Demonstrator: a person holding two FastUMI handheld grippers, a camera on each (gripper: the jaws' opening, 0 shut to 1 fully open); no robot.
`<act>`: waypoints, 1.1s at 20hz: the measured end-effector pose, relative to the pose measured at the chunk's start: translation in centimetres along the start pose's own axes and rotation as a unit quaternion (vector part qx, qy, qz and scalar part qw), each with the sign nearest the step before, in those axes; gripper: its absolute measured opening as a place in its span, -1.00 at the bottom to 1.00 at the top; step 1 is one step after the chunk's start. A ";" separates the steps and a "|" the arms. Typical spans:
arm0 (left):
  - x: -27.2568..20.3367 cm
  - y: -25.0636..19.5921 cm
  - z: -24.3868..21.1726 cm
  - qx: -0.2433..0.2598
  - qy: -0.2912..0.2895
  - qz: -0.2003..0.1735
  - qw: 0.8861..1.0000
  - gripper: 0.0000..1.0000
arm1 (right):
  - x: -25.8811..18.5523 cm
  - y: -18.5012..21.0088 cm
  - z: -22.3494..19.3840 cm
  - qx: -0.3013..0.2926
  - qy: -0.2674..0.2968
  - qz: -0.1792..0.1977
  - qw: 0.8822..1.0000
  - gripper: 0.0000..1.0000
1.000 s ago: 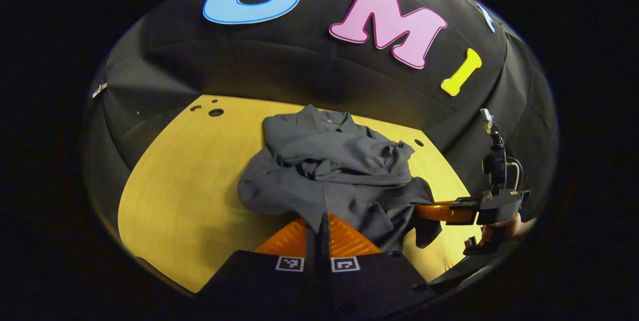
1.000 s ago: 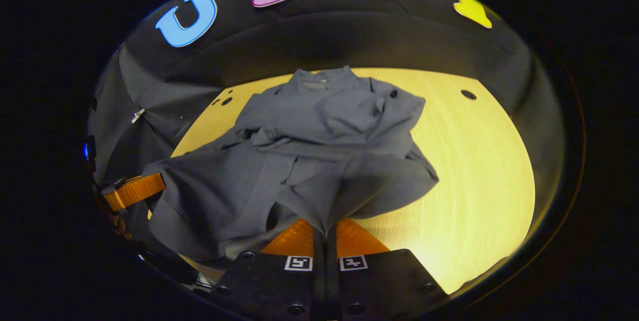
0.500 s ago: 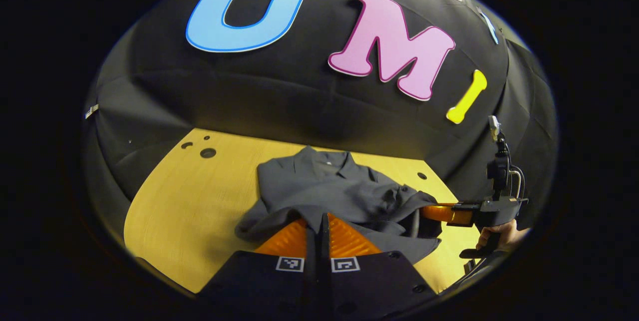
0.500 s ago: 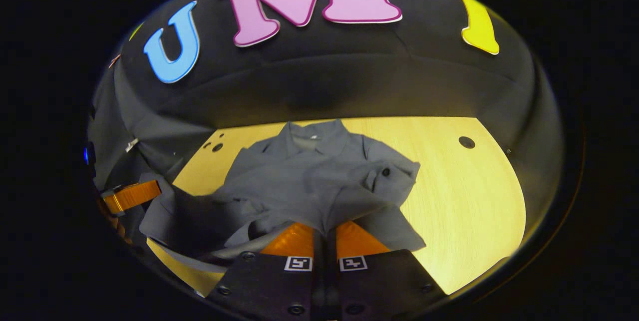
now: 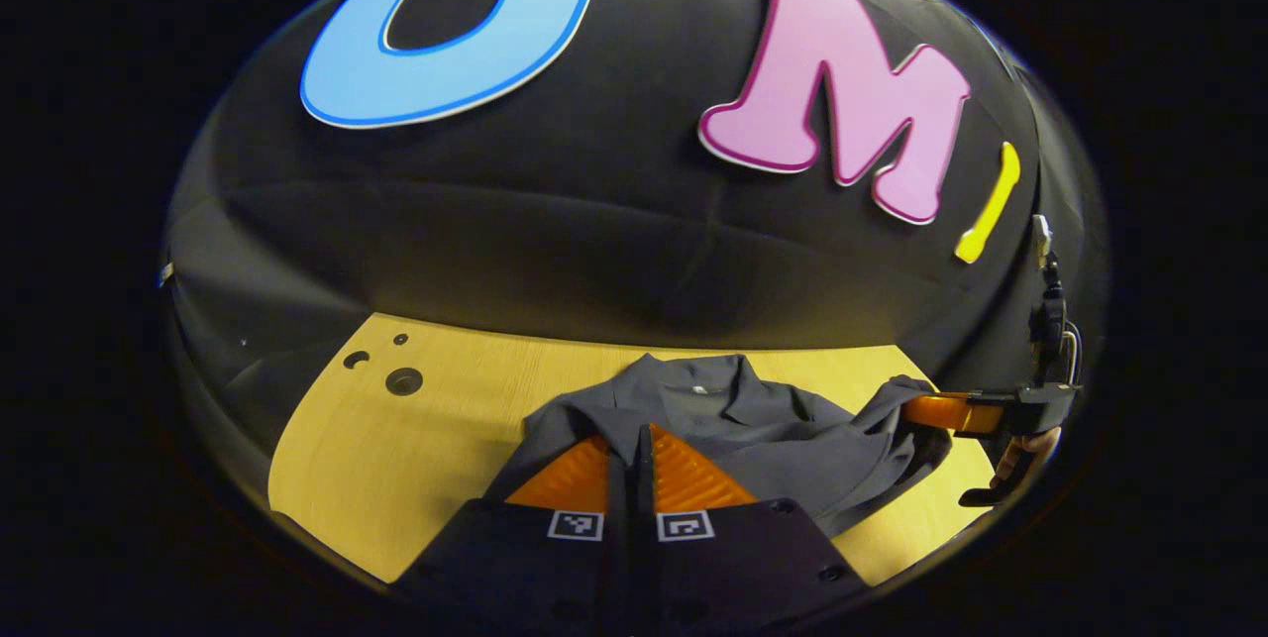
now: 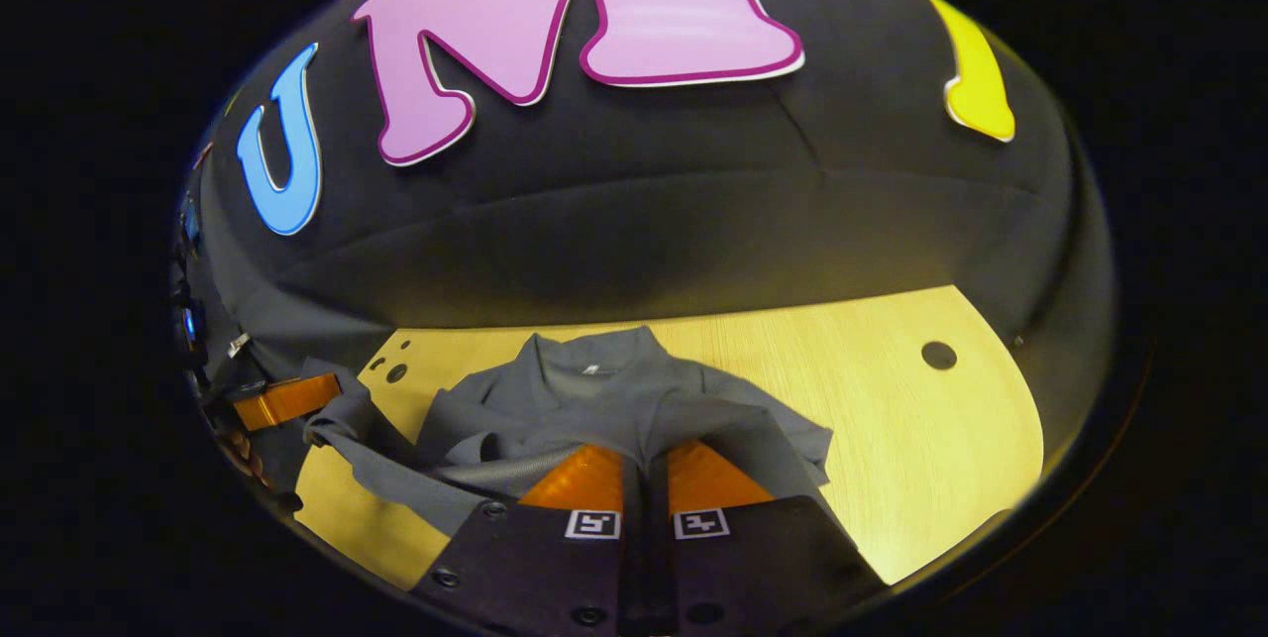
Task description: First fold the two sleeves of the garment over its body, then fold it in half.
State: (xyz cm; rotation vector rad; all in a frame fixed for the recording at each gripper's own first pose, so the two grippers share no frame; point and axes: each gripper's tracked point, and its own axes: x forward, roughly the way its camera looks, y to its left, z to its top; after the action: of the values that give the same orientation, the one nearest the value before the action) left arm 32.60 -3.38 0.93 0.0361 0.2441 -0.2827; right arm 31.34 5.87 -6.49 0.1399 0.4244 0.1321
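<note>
Grey shirt on wooden table, collar far; left gripper and right gripper each closed, fingers pinching its near hem.

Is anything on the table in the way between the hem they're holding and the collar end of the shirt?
Nothing visible. Both the left gripper and right gripper pinch the grey shirt, and only its own cloth lies ahead up to the collar. The wooden table around it shows just small holes.

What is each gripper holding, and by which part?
Both the left gripper and right gripper pinch the grey shirt, apparently by its bottom edge.
</note>
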 end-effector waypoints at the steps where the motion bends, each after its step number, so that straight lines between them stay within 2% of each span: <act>1: 1.6 0.4 0.1 0.001 0.000 0.000 1.000 -0.90 | 1.0 -0.1 0.4 -0.006 -0.007 -0.003 1.000 -0.91; 7: 10.2 3.0 -2.0 -0.020 0.012 0.010 1.000 -0.89 | 7.9 -1.7 1.0 -0.005 -0.013 -0.026 1.000 -0.89; 9: 12.4 3.4 -3.3 -0.015 0.027 0.013 0.999 -0.83 | 9.8 -2.3 0.1 -0.010 0.001 -0.036 0.999 -0.77; 11: 13.2 4.1 -4.4 0.011 0.050 0.035 0.998 -0.65 | 10.6 -2.7 -0.7 -0.020 0.012 -0.040 0.999 -0.53; 13: 13.4 4.0 -5.0 0.028 0.059 0.044 0.997 -0.64 | 10.5 -3.1 -1.3 -0.024 0.019 -0.045 0.999 -0.48; 14: 13.4 3.5 -4.5 0.029 0.055 0.043 0.997 -0.31 | 10.4 -3.3 -1.5 -0.023 0.023 -0.045 0.998 -0.22; 16: 12.6 2.4 -3.0 0.027 0.037 0.041 0.998 0.07 | 10.0 -3.4 -1.5 -0.006 0.031 -0.039 0.999 0.28; 17: 12.1 2.2 -2.2 0.032 0.028 0.045 0.998 0.26 | 9.3 -3.0 -1.1 0.005 0.027 -0.036 0.999 0.28; 19: 10.5 2.4 -0.5 0.054 0.012 0.061 0.997 0.63 | 7.9 -3.7 -0.2 0.018 0.016 -0.040 0.999 0.74; 20: 9.4 2.2 0.6 0.065 -0.001 0.066 0.996 0.72 | 6.8 -4.0 0.5 0.018 0.007 -0.043 0.999 0.96; 22: 6.5 1.4 2.8 0.078 -0.023 0.071 0.994 0.86 | 4.7 -4.7 1.7 0.007 -0.014 -0.053 0.998 0.97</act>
State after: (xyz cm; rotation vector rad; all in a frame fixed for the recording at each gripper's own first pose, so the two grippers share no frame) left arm 39.68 -3.97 2.07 0.2012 0.1724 -0.1598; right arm 36.80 1.77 -7.58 0.1322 0.4037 0.0235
